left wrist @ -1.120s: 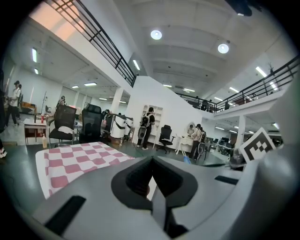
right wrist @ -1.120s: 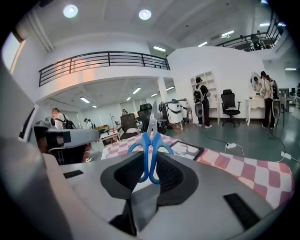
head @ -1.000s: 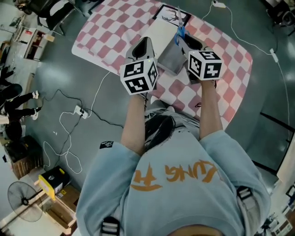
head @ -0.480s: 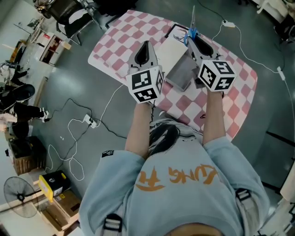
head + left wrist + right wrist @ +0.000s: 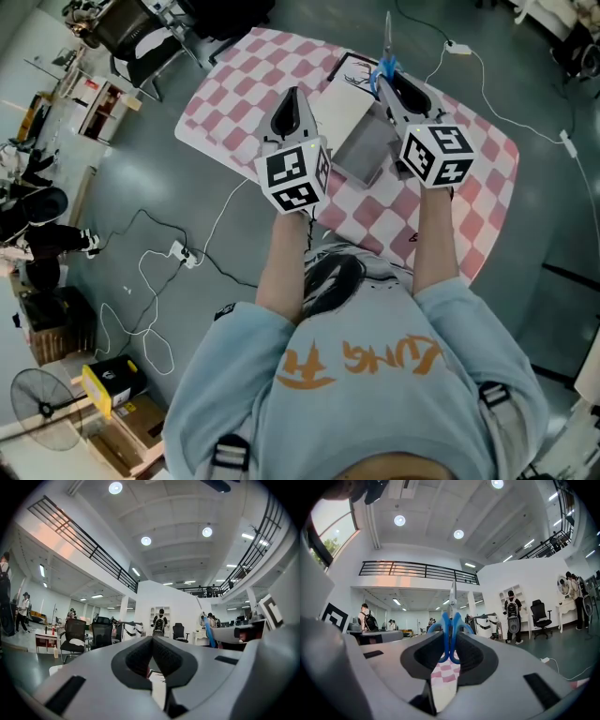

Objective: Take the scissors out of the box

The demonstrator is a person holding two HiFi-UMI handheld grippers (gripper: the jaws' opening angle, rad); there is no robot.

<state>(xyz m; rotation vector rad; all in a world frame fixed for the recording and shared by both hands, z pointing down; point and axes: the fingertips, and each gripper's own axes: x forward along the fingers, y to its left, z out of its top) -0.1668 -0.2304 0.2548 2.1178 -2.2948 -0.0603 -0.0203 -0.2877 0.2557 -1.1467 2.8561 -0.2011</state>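
Blue-handled scissors (image 5: 386,62) stand with their blades up, the handles clamped between the pads of my right gripper (image 5: 387,81), above the far edge of the open grey box (image 5: 367,150). In the right gripper view the scissors (image 5: 450,620) sit squarely between the pads of the right gripper (image 5: 450,641). My left gripper (image 5: 293,96) hovers left of the box, shut, with nothing in it. The left gripper view shows the left gripper (image 5: 151,641) with its pads meeting, and the blue scissors (image 5: 208,631) off to the right.
The box lies on a table under a pink-and-white checked cloth (image 5: 234,80), with a white lid (image 5: 339,105) and a black-framed card (image 5: 349,67) beside it. Cables and a power strip (image 5: 183,255) lie on the floor to the left. Office chairs (image 5: 141,33) stand beyond the table.
Both grippers have risen above the table, the right one carrying the scissors up from the box. Over the last half second they have barely moved.
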